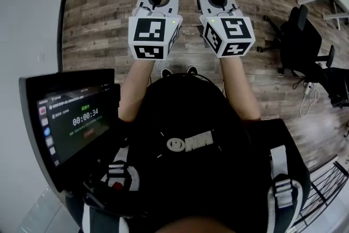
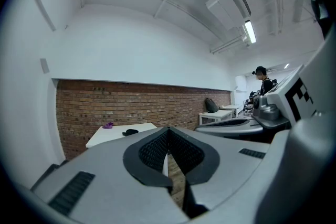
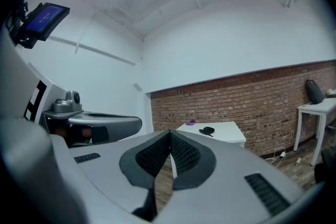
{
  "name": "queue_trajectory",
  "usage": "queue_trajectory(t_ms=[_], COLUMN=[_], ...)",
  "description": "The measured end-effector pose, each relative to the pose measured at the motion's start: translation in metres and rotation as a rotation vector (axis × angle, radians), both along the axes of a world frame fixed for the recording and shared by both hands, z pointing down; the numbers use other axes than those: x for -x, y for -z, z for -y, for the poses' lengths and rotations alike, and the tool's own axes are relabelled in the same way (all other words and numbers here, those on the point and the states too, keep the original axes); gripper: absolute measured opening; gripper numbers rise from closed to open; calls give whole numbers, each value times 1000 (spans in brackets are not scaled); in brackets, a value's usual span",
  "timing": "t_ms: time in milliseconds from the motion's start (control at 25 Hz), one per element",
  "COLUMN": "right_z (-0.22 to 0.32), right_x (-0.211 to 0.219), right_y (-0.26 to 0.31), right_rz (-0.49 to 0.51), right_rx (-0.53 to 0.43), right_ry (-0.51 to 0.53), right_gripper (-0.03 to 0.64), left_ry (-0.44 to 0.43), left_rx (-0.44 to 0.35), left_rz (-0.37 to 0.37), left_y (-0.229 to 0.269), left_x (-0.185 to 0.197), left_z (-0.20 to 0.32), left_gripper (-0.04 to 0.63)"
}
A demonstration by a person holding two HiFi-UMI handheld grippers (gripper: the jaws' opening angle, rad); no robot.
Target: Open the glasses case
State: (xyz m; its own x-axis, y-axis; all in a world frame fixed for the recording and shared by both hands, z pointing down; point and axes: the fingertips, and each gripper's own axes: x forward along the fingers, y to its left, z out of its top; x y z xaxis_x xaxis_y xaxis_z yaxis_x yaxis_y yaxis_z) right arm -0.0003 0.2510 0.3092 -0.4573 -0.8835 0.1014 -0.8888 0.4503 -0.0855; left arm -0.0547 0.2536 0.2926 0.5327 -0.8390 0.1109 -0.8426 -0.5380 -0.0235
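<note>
Left gripper [image 2: 168, 129] and right gripper [image 3: 169, 134] are held side by side and close to level in front of the person, above a wood floor [image 1: 98, 19]. Each pair of jaws is seen pressed together at the tips. Nothing is caught between them, so both grippers are closed and empty. In the head view the two marker cubes [image 1: 152, 35] are seen just beside each other, with a forearm behind each. A screen [image 1: 71, 123] with a timer on it is mounted at the left of that view, and a chair [image 1: 305, 46] is seen at the right on the floor.

The case [image 3: 208, 130] is seen as a small dark thing lying on a white table [image 3: 228, 135], which is set against a brick wall [image 3: 252, 97]. It is well apart from both grippers and is touched by neither. Whether its lid is up cannot be told at that distance. A purple thing [image 3: 190, 123] lies on the same table, near the case but not touching it.

In the left gripper view a bag [image 2: 211, 105] is seen on a second table [image 2: 223, 114] further along the wall, and a person [image 2: 261, 77] stands far off at the right. Strip lights [image 2: 250, 32] are fixed to the white ceiling.
</note>
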Motion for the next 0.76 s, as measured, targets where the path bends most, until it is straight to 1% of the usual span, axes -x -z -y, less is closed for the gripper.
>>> queue_trajectory(t_ms=[760], right_z=[0], right_x=[5], right_y=[5], right_rz=[-4], right_rx=[-9], right_ry=[25], right_gripper=[8], left_ry=[-4], left_rx=[-2], left_rz=[-4], left_y=[1], left_x=[1], left_z=[1], left_gripper=[5])
